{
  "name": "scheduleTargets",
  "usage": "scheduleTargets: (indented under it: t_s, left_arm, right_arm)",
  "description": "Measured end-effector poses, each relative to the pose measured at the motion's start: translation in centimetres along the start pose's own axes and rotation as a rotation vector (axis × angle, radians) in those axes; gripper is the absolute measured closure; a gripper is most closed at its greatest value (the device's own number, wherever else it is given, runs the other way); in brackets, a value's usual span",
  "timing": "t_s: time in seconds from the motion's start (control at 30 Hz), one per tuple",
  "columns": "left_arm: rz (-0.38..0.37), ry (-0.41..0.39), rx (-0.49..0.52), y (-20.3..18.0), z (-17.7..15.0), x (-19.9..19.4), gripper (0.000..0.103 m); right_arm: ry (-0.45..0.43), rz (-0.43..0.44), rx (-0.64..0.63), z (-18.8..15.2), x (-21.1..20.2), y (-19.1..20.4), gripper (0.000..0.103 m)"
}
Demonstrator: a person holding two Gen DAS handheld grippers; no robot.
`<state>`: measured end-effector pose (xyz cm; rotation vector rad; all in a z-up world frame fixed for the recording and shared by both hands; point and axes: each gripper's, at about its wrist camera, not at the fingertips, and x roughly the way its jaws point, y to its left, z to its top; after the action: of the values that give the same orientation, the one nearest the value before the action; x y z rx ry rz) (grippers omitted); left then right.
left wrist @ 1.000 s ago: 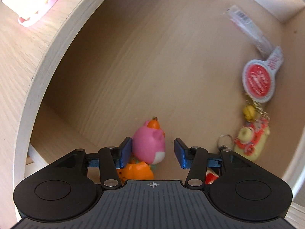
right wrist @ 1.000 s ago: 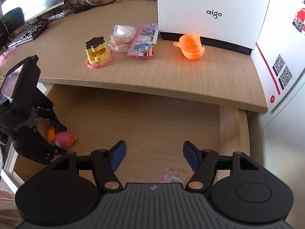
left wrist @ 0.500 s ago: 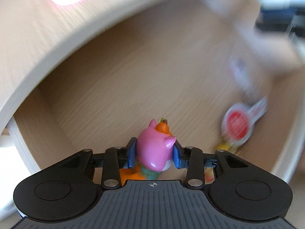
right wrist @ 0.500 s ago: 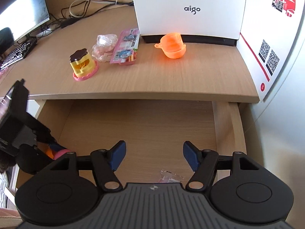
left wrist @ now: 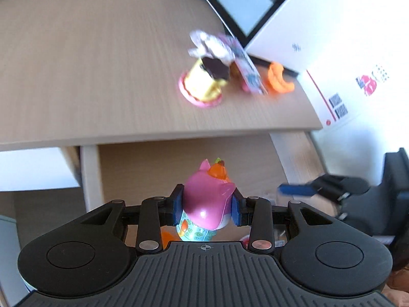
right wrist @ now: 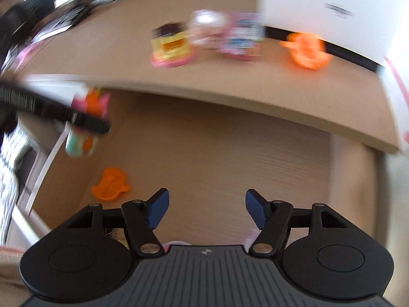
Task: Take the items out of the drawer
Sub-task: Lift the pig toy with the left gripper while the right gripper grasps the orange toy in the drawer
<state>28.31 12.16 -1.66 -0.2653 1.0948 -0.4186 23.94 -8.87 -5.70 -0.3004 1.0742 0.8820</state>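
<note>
left claw (left wrist: 207, 208) clenched on pink pig toy (left wrist: 207, 204), upright above drawer (right wrist: 230, 153), desk (left wrist: 102, 64) straight ahead; right claw (right wrist: 207, 211) released, farther back.

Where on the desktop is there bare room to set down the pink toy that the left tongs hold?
Bare wood lies left of the yellow cake toy and along the desktop front edge. It is crowded from there to the orange cup by the white box.
</note>
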Motion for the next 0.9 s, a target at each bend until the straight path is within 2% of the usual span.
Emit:
scheduleTargets:
  t_s: [0.2, 0.33, 0.5, 0.63, 0.67, 0.7, 0.9]
  left_arm:
    - [0.041, -0.059, -0.077, -0.1, -0.8, -0.5, 0.063]
    - [0.105, -0.066, -0.062, -0.5, -1.7, -1.3, 0.063]
    - [0.213, -0.086, -0.024, -1.4, -2.2, -1.8, 0.063]
    - [0.217, -0.106, -0.028, -1.1, -2.5, -2.9, 0.063]
    - [0.219, -0.106, -0.024, -1.1, -2.6, -2.9, 0.063]
    - [0.218, -0.104, -0.022, -1.1, -2.7, -2.9, 0.063]
    - [0.211, -0.076, -0.005, -1.0, -3.3, -2.5, 0.063]
  right_arm:
    - [0.055, 0.125, -0.204, 1.6, 3.5, 6.0, 0.036]
    - [0.123, 0.214, -0.297, 2.1, 6.3, 9.5, 0.036]
    - [0.197, 0.215, -0.335, 2.4, 9.7, 12.1, 0.036]
    - [0.245, 0.228, -0.329, 2.5, 11.4, 12.5, 0.039]
    - [0.248, 0.228, -0.328, 2.5, 11.6, 12.5, 0.050]
    - [0.253, 0.229, -0.326, 2.7, 11.8, 12.3, 0.054]
    - [0.223, 0.197, -0.297, 1.9, 10.0, 11.1, 0.054]
